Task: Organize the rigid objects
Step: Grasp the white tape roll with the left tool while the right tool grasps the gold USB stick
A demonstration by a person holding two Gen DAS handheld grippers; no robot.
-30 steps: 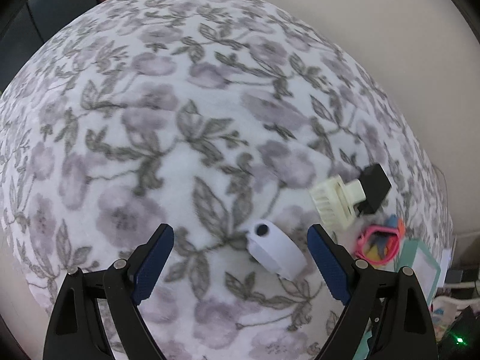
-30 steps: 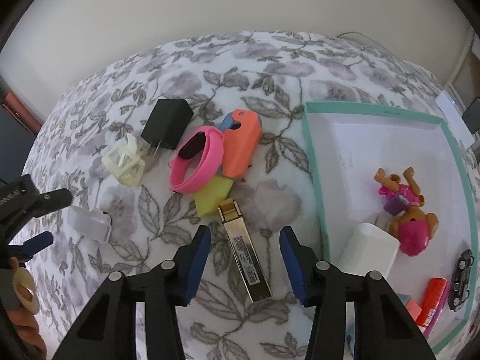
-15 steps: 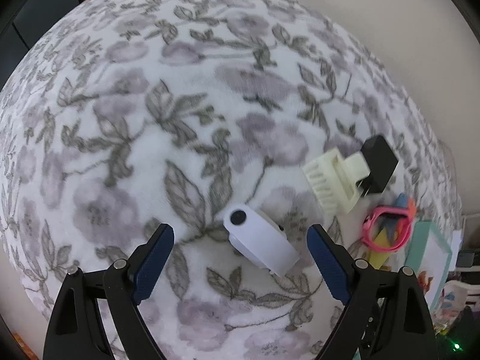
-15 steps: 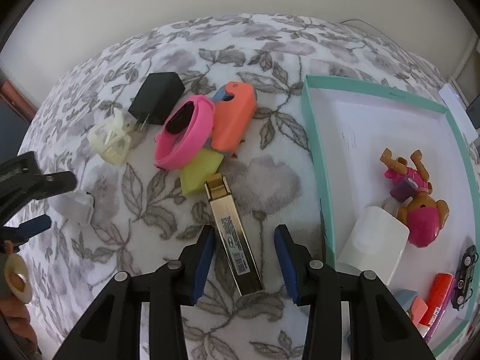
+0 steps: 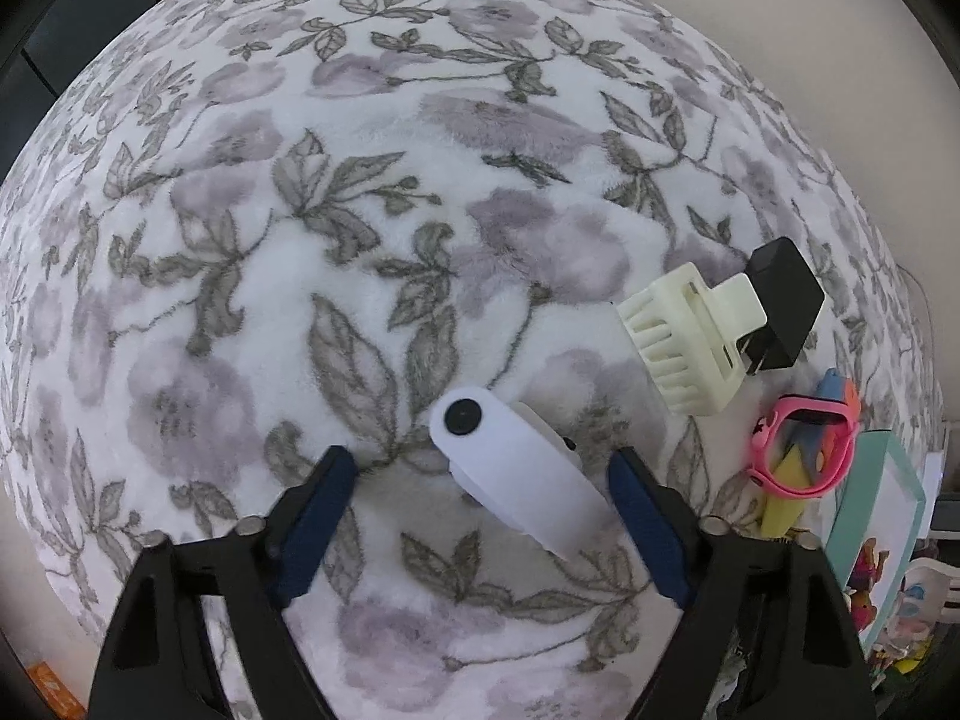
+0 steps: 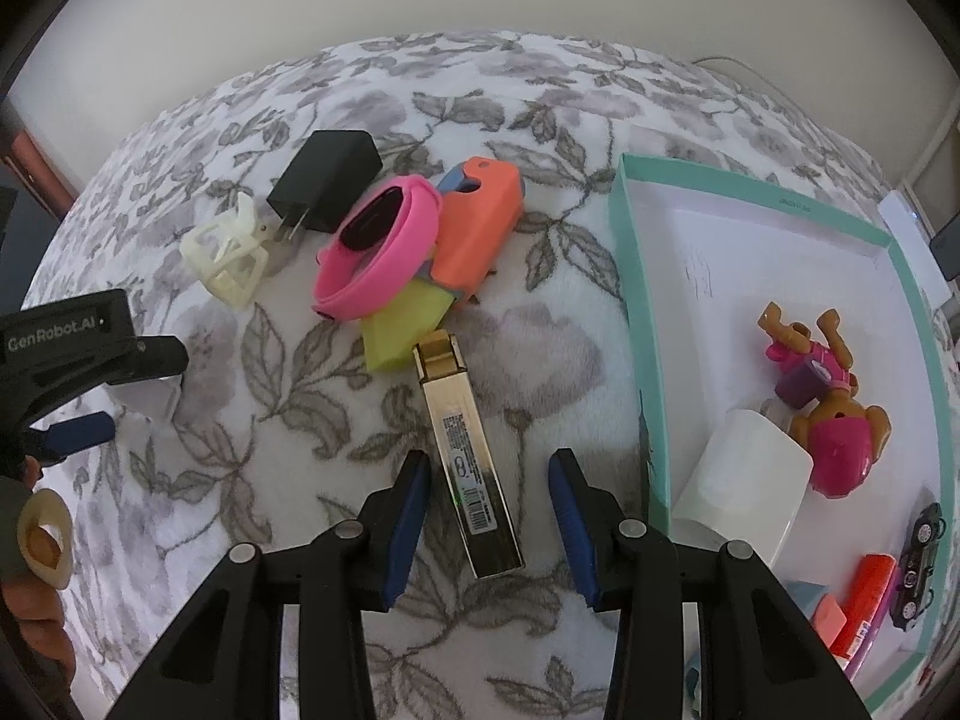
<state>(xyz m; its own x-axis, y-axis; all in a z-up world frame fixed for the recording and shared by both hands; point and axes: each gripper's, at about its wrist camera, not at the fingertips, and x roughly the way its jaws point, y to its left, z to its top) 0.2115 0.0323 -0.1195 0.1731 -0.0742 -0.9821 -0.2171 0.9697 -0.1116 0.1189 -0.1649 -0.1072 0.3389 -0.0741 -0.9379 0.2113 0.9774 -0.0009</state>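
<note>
On the floral blanket [image 5: 420,192], left gripper [image 5: 480,480] straddles the white oblong device [image 5: 516,474], long axis skewed across its closing, not-yet-touching jaws; right gripper [image 6: 489,480], narrowed but clear, brackets the gold module [image 6: 468,462] pointing away along the fingers.

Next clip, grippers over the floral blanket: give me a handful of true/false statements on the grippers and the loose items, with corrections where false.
1. The gold metal module lies between the right gripper's pads, untouched. True.
2. The pink wristband is inside the teal tray. False: it lies on the blanket beside the tray.
3. The left gripper is clamped on the cream clip. False: its jaws are closing around the white device; the clip lies apart.
4. A dog figure lies in the tray. True.
</note>
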